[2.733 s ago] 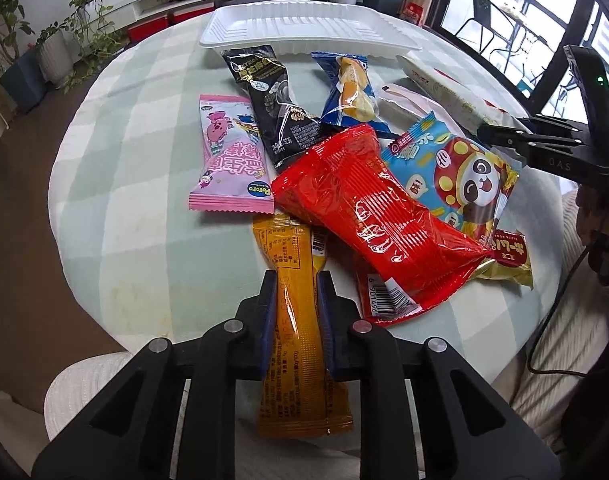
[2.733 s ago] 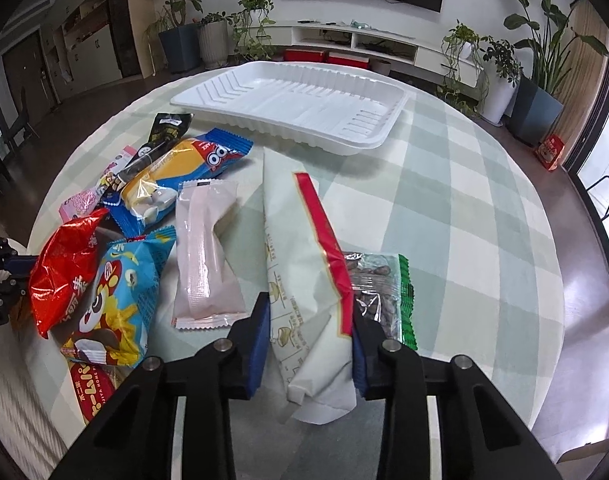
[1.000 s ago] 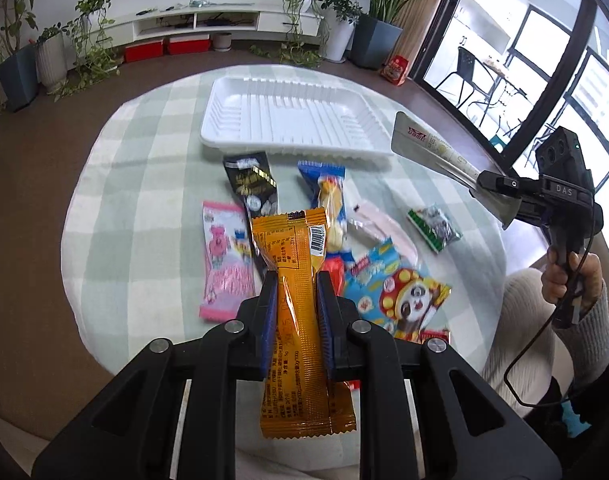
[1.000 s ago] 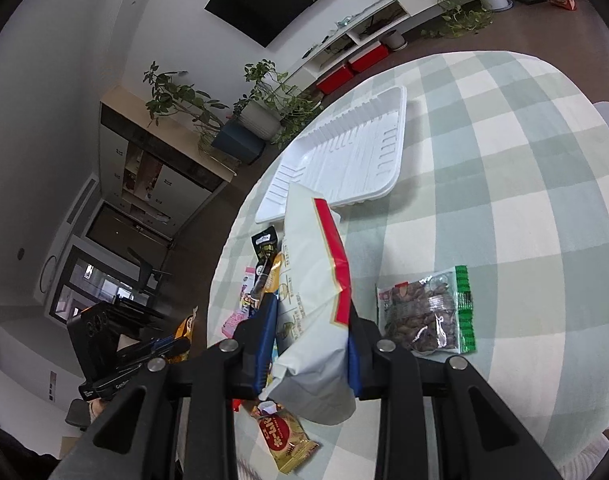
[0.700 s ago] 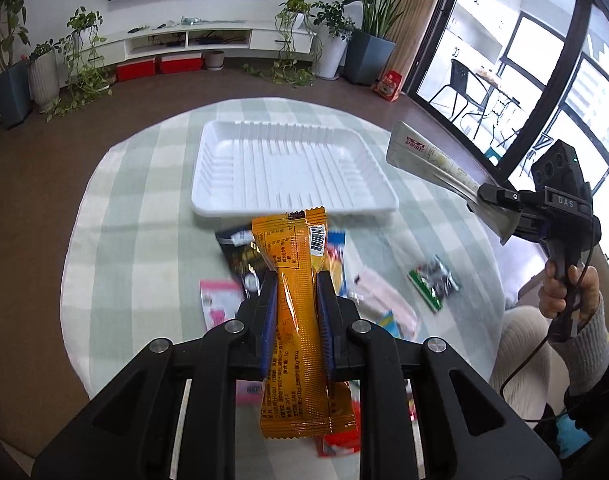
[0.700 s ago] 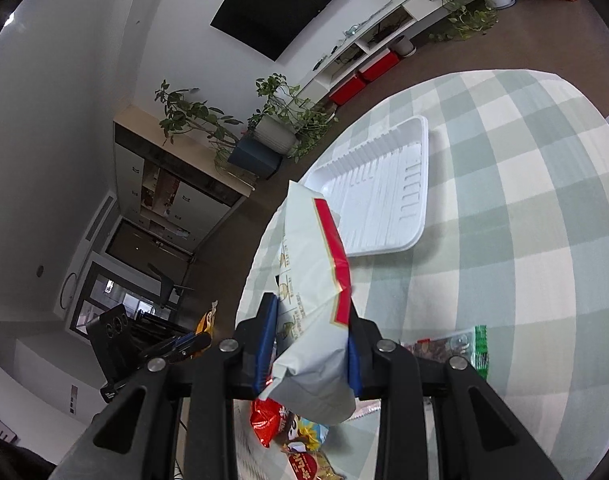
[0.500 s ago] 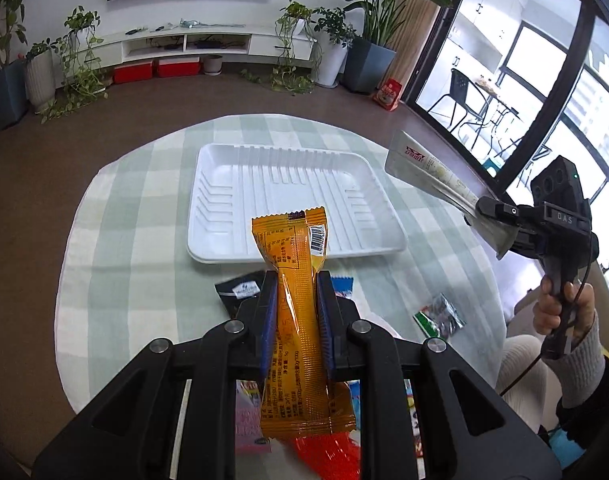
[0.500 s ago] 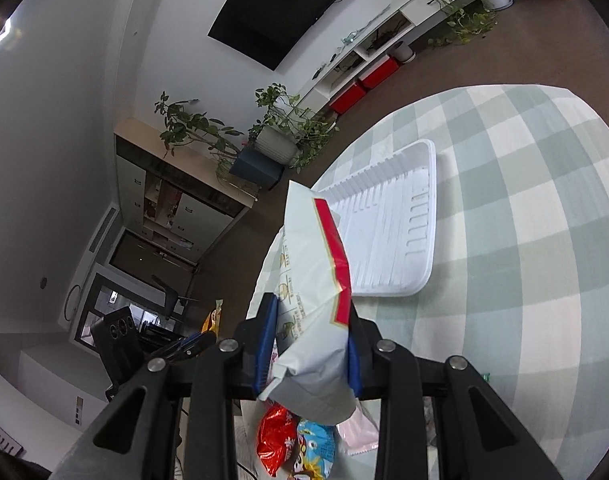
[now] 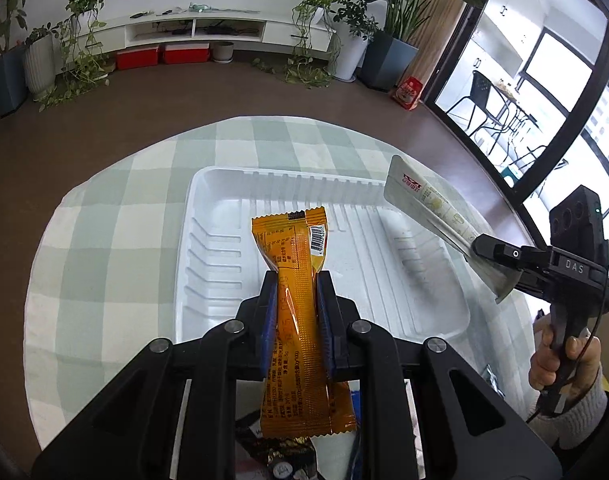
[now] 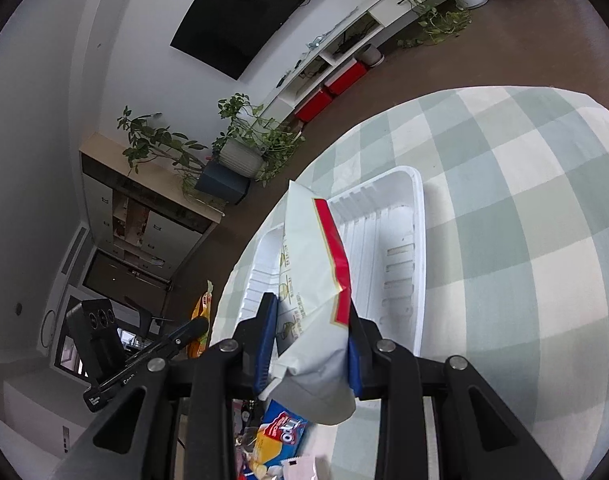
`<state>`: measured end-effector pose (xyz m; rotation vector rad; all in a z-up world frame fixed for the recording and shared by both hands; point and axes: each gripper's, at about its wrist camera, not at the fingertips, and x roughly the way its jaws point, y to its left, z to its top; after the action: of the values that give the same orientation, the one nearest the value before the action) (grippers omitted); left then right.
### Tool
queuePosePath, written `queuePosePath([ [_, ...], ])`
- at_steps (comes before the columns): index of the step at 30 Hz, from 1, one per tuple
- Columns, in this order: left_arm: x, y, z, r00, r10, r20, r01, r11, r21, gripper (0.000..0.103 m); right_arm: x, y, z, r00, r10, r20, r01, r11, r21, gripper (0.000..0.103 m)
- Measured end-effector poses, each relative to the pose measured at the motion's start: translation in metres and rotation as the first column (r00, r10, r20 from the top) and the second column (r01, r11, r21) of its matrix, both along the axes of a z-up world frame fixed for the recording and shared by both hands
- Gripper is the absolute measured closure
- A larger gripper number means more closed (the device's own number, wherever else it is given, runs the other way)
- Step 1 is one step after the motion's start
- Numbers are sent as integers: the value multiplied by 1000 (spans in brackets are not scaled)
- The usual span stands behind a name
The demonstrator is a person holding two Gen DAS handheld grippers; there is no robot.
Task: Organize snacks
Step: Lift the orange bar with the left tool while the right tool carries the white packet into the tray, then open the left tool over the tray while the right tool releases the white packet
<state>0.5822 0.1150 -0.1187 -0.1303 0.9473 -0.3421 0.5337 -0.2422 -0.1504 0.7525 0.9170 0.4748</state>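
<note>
At centre frame in the left wrist view, the left gripper (image 9: 295, 300) clamps an orange snack packet (image 9: 298, 320), its long axis pointing up-frame over the white tray (image 9: 208, 248). Only this view shows a hand (image 9: 560, 364) at right. The right gripper (image 10: 310, 344) pinches a white-and-red packet (image 10: 310, 280) angled over the tray's bare ribbed floor.

One white tray (image 9: 264, 184) lies toward the far edge of the checked tabletop (image 9: 104, 240). Two snack packs are held up in the air: one orange pack (image 9: 296, 320) and one white pack with a red stripe (image 10: 308, 280). At the near edge perhaps three more packs peek out: one blue (image 10: 282, 436), one pale (image 10: 304, 468), one dark (image 9: 280, 456); the rest are hidden, so the count is uncertain.
</note>
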Motion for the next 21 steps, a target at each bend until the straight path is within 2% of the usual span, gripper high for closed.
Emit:
queuePosePath([
  [5, 29, -4, -24, 1000, 17, -13, -17, 1000, 17, 86, 18, 12, -12, 1000, -7, -9, 7, 998, -67, 70],
  [13, 55, -16, -52, 999, 47, -6, -46, 993, 112, 80, 26, 35, -20, 1000, 7, 8, -5, 978, -208, 67],
  [17, 60, -13, -58, 998, 55, -10, -54, 994, 90, 79, 20, 44, -12, 998, 24, 54, -7, 956, -294, 50],
  [21, 59, -6, -54, 996, 86, -8, -85, 994, 66, 78, 7, 47, 2, 994, 34, 105, 4, 939, -344, 47],
])
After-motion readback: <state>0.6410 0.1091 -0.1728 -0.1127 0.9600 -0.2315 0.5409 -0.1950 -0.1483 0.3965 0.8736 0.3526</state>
